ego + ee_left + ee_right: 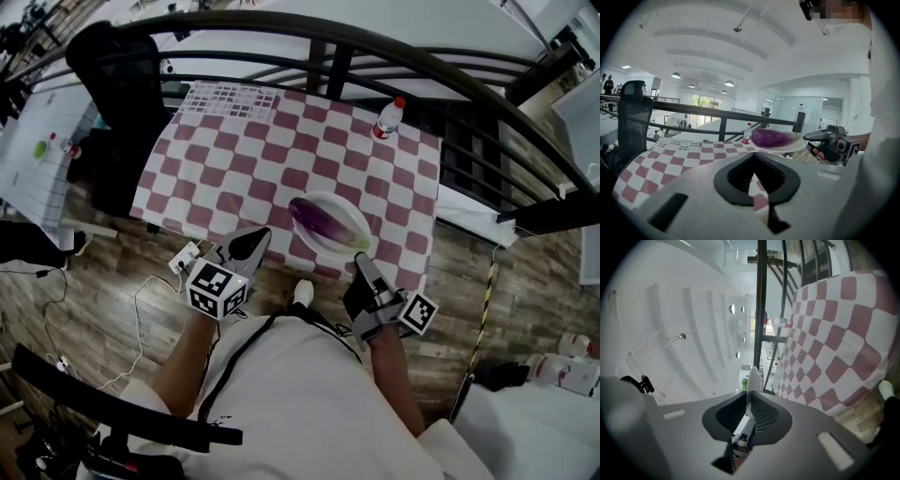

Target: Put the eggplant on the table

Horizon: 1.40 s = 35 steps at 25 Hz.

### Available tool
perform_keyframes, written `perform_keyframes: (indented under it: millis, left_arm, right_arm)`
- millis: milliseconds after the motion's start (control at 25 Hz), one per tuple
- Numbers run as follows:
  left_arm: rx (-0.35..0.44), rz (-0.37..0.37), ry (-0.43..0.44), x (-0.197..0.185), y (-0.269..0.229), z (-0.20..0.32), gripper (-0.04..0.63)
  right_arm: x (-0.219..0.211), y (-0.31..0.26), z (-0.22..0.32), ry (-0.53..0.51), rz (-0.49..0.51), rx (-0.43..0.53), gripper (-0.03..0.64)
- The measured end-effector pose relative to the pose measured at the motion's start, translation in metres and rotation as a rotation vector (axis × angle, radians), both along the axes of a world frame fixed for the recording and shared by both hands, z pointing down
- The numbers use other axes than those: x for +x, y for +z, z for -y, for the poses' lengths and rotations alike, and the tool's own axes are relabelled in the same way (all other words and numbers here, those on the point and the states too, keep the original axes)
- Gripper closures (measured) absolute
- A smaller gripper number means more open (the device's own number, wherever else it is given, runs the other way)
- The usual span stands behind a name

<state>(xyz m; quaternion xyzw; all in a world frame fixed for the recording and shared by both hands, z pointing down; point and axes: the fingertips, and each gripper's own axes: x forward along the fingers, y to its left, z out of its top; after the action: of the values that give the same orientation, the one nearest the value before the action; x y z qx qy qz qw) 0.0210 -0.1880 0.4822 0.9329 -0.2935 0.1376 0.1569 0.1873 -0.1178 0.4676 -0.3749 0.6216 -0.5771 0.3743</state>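
A purple eggplant [323,223] lies on a white plate [351,208] at the table's [244,150] near right edge. The right gripper [360,262] pinches the plate's near rim; the left gripper [251,242] is closed, empty. The eggplant looks firm, glossy, likely slippery: grip mid-body.

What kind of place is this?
Probably a large indoor hall or workshop: a black metal railing, a high white ceiling with round lamps, and a red-and-white checkered tablecloth.
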Motion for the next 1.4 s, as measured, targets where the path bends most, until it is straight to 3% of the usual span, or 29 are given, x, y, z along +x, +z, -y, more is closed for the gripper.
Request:
perform_keyframes:
  millis: [480, 920, 1400]
  left_arm:
    - [0.003, 0.020, -0.085, 0.029, 0.006, 0.022, 0.594]
    - [-0.018, 0.040, -0.136, 0.019, 0.014, 0.039, 0.594]
    - [-0.060, 0.100, -0.128, 0.005, 0.051, 0.076, 0.594]
  right_arm:
    - [0.032, 0.020, 0.036, -0.106, 0.021, 0.006, 0.578]
    - [0.025, 0.042, 0.062, -0.169, 0.035, -0.009, 0.580]
    - [0.018, 0.059, 0.107, -0.190, 0.023, 0.049, 0.579]
